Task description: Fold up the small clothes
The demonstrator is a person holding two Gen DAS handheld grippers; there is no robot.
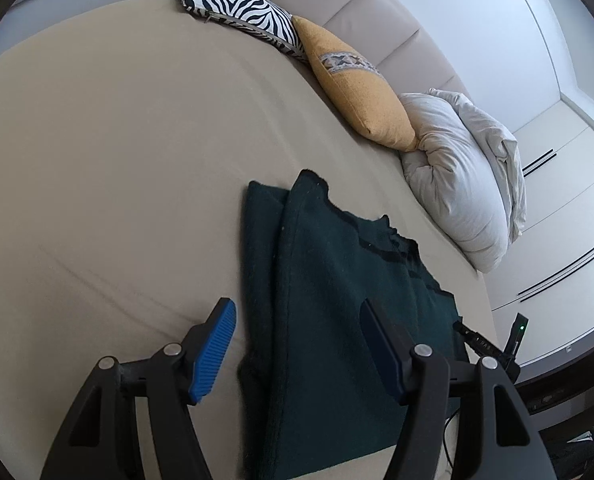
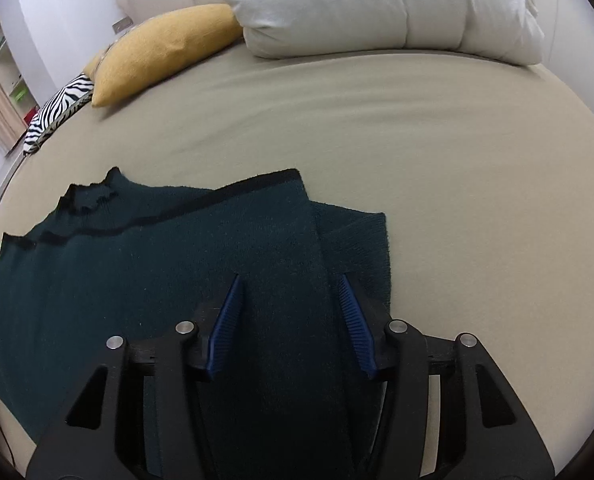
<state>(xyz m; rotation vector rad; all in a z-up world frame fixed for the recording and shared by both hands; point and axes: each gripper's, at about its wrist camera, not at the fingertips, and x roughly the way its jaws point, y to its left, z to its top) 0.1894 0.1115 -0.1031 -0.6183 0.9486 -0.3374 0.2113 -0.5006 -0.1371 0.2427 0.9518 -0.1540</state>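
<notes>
While the left gripper (image 1: 297, 344) hangs over the bed (image 1: 117, 160) in the left wrist view, its jaws stand apart and hold nothing; a dark green garment (image 1: 337, 300) lies flat on the sheet below, partly folded, near a yellow cushion (image 1: 357, 92), a zebra cushion (image 1: 237, 4) and a white duvet (image 1: 457, 184); in the right wrist view the right gripper (image 2: 289, 312) hovers with jaws apart over a folded strip of the garment (image 2: 137, 280), not pressing it.

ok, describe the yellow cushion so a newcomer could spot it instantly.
Start at the beige bed and follow the row along its padded headboard. The mustard-yellow fabric cushion sits between a zebra-striped pillow and a rumpled white pillow; only it carries a patterned band.
</notes>
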